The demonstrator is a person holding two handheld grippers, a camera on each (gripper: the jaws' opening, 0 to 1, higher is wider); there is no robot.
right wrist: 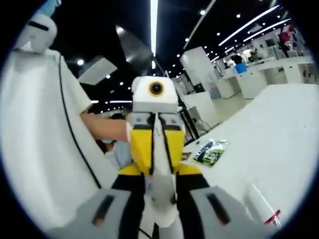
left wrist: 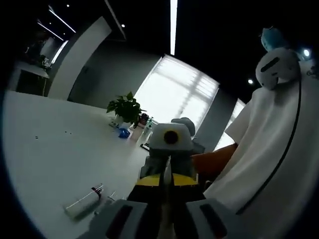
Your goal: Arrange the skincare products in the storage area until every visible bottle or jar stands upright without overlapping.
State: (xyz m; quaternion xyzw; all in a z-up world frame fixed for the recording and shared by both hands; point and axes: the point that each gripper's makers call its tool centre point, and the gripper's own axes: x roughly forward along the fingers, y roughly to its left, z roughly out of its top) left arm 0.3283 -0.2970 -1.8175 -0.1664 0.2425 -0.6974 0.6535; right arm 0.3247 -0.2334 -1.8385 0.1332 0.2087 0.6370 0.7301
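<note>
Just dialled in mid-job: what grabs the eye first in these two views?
In both views the other gripper faces the camera head-on: the right gripper in the left gripper view, the left gripper in the right gripper view, each close to the lens. A person in a white top stands right behind them. On the white table a white tube lies on its side, not upright, and a potted plant stands further back.
</note>
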